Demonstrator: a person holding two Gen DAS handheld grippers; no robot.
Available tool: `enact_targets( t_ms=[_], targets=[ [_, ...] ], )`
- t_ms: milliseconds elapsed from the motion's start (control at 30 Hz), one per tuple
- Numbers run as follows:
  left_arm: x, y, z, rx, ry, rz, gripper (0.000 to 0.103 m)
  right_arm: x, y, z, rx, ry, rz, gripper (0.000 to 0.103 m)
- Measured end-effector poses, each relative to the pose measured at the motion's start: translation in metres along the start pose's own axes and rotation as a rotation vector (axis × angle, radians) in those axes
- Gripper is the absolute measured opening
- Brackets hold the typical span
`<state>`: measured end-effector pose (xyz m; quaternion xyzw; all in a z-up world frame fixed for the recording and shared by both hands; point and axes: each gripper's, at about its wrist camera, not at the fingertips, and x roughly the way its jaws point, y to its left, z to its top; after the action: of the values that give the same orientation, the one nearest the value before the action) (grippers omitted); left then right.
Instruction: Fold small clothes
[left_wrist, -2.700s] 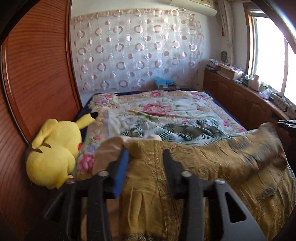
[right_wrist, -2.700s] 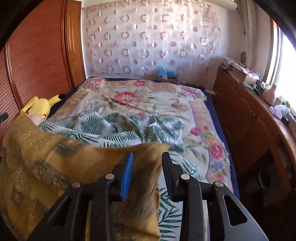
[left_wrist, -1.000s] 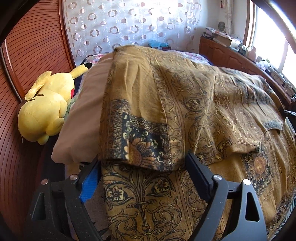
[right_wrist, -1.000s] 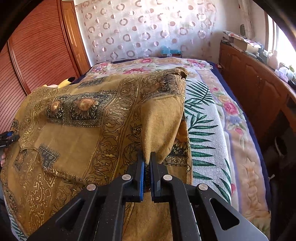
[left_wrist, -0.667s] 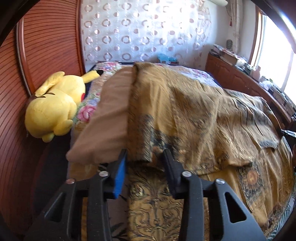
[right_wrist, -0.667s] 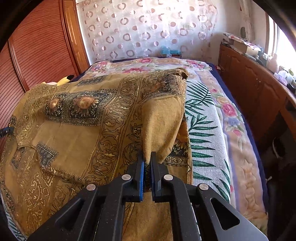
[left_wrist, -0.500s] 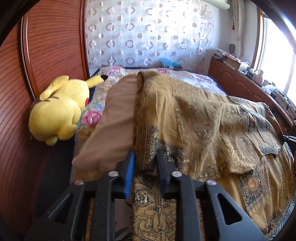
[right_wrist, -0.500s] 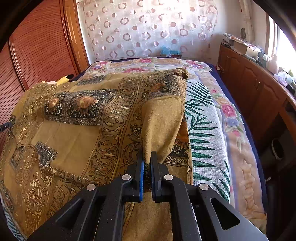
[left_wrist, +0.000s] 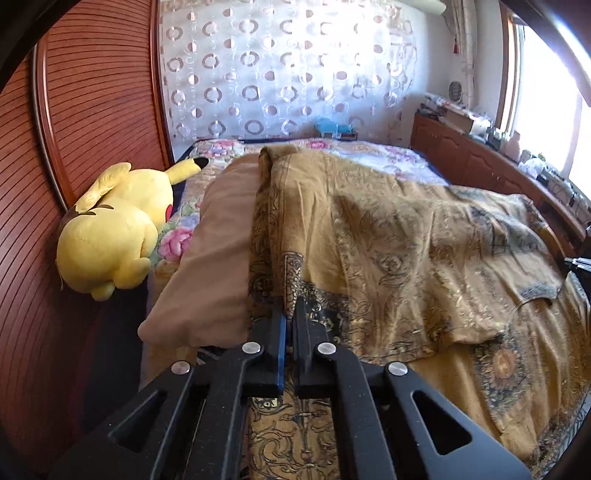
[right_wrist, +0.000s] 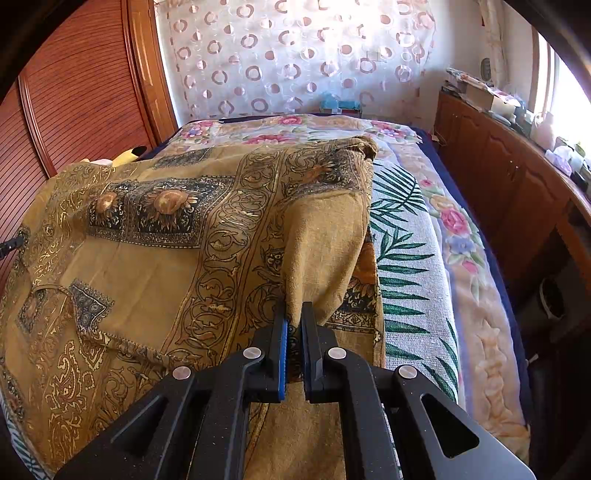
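- I am looking across the bed, the biggest thing here, with its floral and palm-leaf cover running out to the right of my work.
- I am spreading the mustard-gold garment over most of the near bed; it is lying partly doubled, one layer turned over another, with dark ornamental panels, sunflower motifs and scrollwork borders.
- I am judging it light, soft and limp: it is draping and rippling rather than holding a line, so a fold will likely sag between my two holds unless I keep it taut. Edges and corners look like the best places to grip, not the loose middle.
- I am seeing a plain tan layer along the garment's left side; whether it is lining or a separate piece I cannot tell.
- A yellow plush toy is resting just beside that edge, against the wooden wall.
- My right gripper is pinching a raised ridge of the cloth near its right edge, jaws almost together.
- My left gripper is likewise clamping a narrow fold at the left side, jaws nearly closed on fabric.
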<state>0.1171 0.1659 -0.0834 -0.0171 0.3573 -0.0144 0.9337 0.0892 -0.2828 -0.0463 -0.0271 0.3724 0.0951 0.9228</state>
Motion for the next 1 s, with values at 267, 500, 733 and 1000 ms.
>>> enact_targets(
  t_ms=[267, 500, 733, 1000],
  targets=[
    [-0.048, -0.004, 0.008, -0.017, -0.081, -0.065, 0.002, -0.045, -0.013, 0.007, 0.036, -0.09, 0.093, 0.003],
    [-0.075, 0.005, -0.005, -0.048, -0.107, -0.068, 0.002, -0.098, -0.017, -0.013, 0.038, -0.146, 0.14, 0.003],
    [-0.096, 0.029, -0.03, -0.121, -0.087, -0.074, 0.002, -0.137, -0.023, -0.04, 0.064, -0.18, 0.173, 0.003],
    [-0.103, 0.03, -0.07, -0.128, 0.003, -0.076, 0.002, -0.148, -0.022, -0.072, 0.056, -0.128, 0.146, 0.003]
  ],
)
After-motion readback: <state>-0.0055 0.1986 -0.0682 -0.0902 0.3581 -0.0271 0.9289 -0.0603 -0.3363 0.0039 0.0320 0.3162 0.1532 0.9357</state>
